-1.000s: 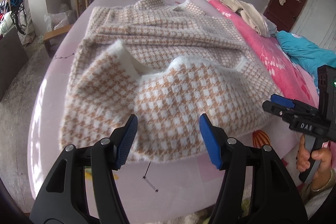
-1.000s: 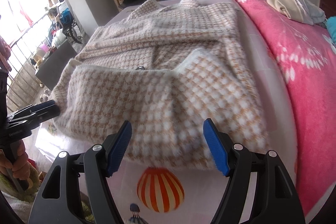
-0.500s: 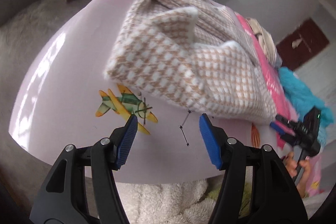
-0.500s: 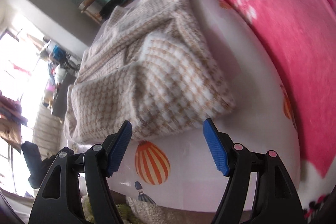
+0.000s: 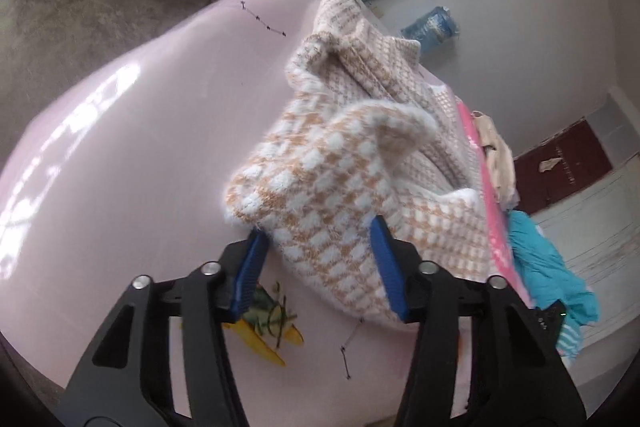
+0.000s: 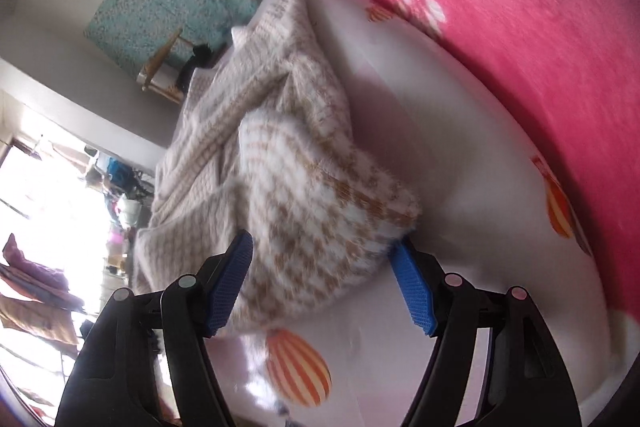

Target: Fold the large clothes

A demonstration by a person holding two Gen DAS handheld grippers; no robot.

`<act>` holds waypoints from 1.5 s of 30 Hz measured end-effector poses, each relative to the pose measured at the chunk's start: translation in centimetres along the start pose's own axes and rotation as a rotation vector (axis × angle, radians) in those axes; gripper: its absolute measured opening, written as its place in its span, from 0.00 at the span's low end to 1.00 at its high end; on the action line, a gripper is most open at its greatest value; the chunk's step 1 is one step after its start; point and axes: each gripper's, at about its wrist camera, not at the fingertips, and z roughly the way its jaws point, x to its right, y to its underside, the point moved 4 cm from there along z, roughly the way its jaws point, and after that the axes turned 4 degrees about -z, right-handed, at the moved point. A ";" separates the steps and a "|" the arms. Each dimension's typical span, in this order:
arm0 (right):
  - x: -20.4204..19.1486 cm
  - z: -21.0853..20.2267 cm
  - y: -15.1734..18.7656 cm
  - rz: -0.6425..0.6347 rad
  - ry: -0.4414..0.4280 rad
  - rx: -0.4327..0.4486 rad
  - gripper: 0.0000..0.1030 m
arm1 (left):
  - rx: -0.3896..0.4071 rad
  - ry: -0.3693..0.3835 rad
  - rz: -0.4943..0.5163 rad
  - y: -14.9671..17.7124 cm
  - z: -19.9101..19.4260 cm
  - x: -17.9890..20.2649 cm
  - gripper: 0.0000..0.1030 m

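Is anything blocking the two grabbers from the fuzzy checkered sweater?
Nothing visible does. The sweater's near corners already sit between the fingers of both. The left gripper is closing on its corner; the right gripper is open around the other.

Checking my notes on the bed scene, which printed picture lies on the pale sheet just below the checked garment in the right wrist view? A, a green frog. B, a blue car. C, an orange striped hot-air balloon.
C: an orange striped balloon shows on the sheet just below the checked garment.

A tan-and-white checked sweater [image 5: 340, 195] lies on a pale pink sheet [image 5: 120, 155] (printed with orange-striped balloons [image 6: 298, 373]) beside a hot-pink, white-flowered blanket [image 6: 520, 7].
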 end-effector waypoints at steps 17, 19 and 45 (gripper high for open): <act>-5.6 -8.6 -1.1 -0.215 0.032 0.183 0.09 | 0.162 -0.117 0.269 0.9 -8.7 5.3 0.07; -4.8 -9.5 -0.4 -0.201 0.028 0.163 0.09 | 0.135 -0.107 0.253 1.2 -9.6 4.9 0.07; -6.7 0.2 -4.6 -0.563 0.260 -0.117 0.59 | -0.062 -0.365 0.728 1.0 2.0 9.7 0.51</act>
